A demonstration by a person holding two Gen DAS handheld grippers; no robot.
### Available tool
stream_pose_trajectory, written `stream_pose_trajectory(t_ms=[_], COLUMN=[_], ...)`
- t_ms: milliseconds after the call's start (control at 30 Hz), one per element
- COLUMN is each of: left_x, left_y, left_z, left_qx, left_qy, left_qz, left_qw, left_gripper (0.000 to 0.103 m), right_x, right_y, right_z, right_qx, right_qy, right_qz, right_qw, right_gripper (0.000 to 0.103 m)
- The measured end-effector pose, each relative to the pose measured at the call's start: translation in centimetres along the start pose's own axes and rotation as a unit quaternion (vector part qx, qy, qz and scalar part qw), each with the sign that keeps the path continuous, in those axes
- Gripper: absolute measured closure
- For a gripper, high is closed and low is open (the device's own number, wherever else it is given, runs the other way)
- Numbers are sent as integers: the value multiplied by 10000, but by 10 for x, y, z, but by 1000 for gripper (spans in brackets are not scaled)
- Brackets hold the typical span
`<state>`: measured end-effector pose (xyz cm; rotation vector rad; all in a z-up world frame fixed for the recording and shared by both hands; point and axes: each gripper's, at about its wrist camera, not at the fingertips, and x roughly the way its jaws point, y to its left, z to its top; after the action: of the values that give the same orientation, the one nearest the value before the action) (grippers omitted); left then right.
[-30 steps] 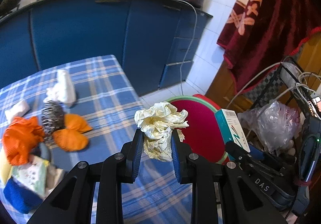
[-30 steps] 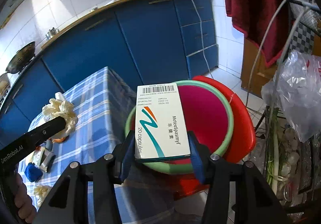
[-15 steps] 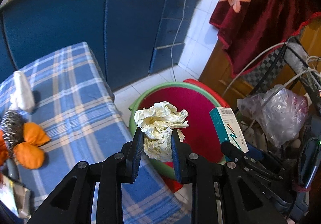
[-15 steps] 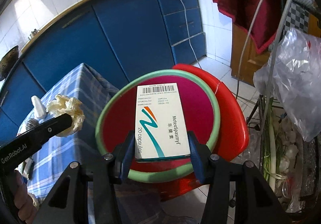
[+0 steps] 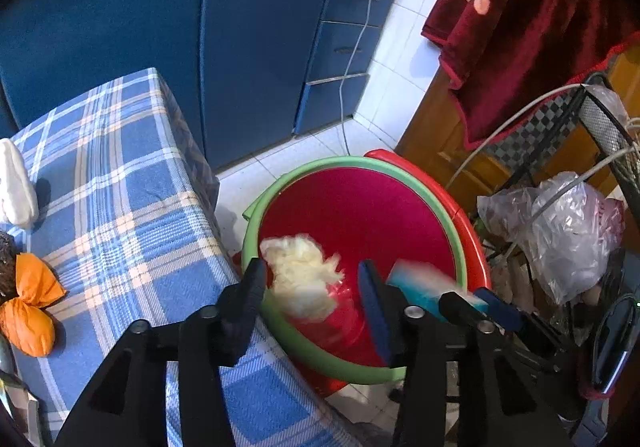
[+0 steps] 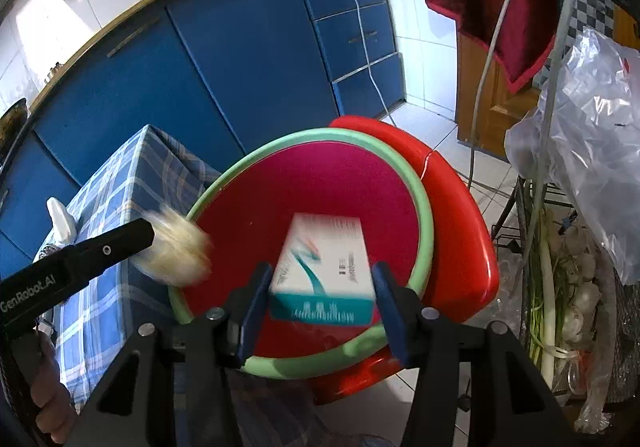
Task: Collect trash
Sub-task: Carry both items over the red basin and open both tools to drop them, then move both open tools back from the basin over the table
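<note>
Trash drops now: crumpled paper [image 5: 300,279] leaves the opening left gripper [image 5: 312,287]; the box [image 6: 324,271] looks loose between the right gripper [image 6: 320,295]'s parted jaws above the red basin [image 5: 400,171]. Orange scraps [image 5: 28,307] wait at nine o'clock.

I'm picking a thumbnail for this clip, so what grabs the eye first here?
The big red basin with its green rim on the floor beside the blue-checked table dominates. Over it, a crumpled paper wad blurs between the left gripper's opening jaws, and a white-and-teal medicine box blurs between the right gripper's fingers.
</note>
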<state>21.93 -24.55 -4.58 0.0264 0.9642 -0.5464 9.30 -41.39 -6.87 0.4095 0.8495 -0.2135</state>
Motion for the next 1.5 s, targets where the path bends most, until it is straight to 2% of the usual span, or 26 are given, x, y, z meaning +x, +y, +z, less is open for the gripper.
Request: stream_pose_trajectory(t_ms=[67,533,967,1500], left_x=[-1,-24,-79,-137], left_y=[1,8,13,36], left_z=[0,-2,-9,-37], left_qx=[-5,-130,-241,-452], left_qy=[0,-195,-653,-938], left_qz=[49,-20,-90,175], left_qw=[10000,9997,9975,9944], left_gripper=[48,48,48,47], right_x=[-2,-24,-59,-92], right_y=[0,1,20,51], right_z=[0,0,-8,-24], right_qx=[23,82,-64,-393], right_qy=[-41,-230,-465,-619], right_qz=[-5,74,239,506], right_qw=[10000,9997,9986,9960], right_gripper=[44,44,43,37])
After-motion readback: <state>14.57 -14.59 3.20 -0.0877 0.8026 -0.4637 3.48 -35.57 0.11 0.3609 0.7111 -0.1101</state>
